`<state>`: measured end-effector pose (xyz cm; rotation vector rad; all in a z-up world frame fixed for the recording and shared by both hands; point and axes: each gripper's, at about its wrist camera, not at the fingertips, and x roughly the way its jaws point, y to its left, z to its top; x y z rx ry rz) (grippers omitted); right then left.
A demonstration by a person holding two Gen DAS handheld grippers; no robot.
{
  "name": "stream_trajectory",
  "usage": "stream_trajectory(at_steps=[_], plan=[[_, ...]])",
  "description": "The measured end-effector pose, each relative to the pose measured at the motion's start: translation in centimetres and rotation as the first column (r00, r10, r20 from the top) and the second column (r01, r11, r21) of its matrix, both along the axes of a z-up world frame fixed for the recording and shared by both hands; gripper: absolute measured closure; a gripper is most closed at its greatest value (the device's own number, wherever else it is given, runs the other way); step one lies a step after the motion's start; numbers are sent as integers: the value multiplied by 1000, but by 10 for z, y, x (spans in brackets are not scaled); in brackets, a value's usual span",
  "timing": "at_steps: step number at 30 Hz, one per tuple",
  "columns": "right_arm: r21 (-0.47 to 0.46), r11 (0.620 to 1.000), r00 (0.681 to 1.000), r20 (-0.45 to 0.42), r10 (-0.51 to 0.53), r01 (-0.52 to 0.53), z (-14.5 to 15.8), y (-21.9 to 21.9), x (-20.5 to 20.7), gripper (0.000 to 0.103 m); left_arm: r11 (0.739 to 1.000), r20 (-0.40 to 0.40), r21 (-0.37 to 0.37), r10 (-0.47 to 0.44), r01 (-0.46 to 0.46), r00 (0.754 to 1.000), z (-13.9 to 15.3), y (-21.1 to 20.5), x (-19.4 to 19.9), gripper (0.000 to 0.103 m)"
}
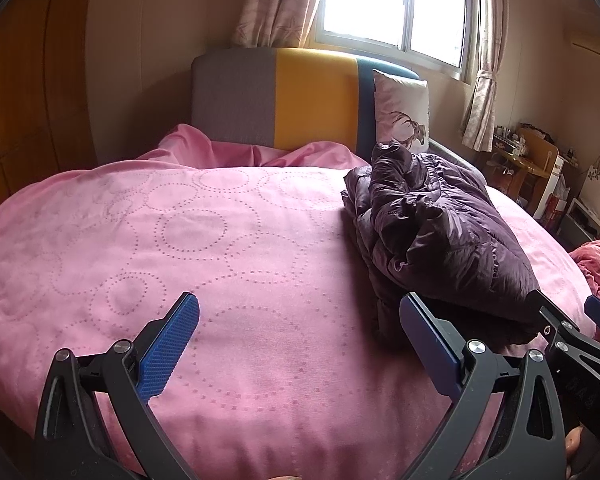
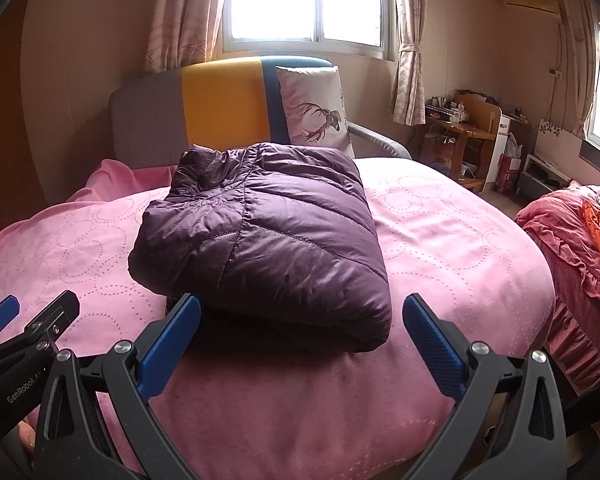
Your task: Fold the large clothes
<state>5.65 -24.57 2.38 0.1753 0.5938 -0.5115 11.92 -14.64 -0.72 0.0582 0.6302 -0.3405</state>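
Left gripper (image 1: 300, 340): jaws spread wide, nothing between them, poised above bare bedspread at the near edge of the bed (image 1: 100, 240). Right gripper (image 2: 302, 340): jaws also spread wide, empty, its left finger just in front of the jacket's near hem, whether touching cannot be told. The two grippers sit side by side, close together; each shows at the edge of the other's view.

Purple down jacket (image 2: 268, 236): lies on the bedspread toward the near edge, right of the bed's middle, already gathered into a compact puffy bundle. Right wrist view shows a smooth quilted top panel. Left wrist view shows the bundle's left side loose, with a bunched part, sleeve or hood, standing up from the stack rather than tucked.

Judgement: fold looks nearly finished; tidying remains.

Risks from here:
- Filling is springy, shell is slick. The bundle may puff open once nothing presses on it.
- The untucked part on the left may slide off and pull layers with it.
- A pinch at the hem may catch only the top layer and peel the fold apart.
- The soft bedspread gives way under pressure; a push may tilt the bundle.

Farther back: deer pillow (image 2: 314, 108) leans on the headboard (image 2: 220, 100), well apart from the jacket. No obstruction there.
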Motion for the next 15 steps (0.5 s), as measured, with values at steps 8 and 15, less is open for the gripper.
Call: stream_trajectory(at_steps=[8,15], plan=[[0,1000,1000,2,8,-8,0,2,2,2,1000,6,-1,0,0,1000,3,1,1,4],[1,1000,1000,9,16,-16,0,3,5,2,1000,-1,3,2,-2,1000,3,2,3,4]])
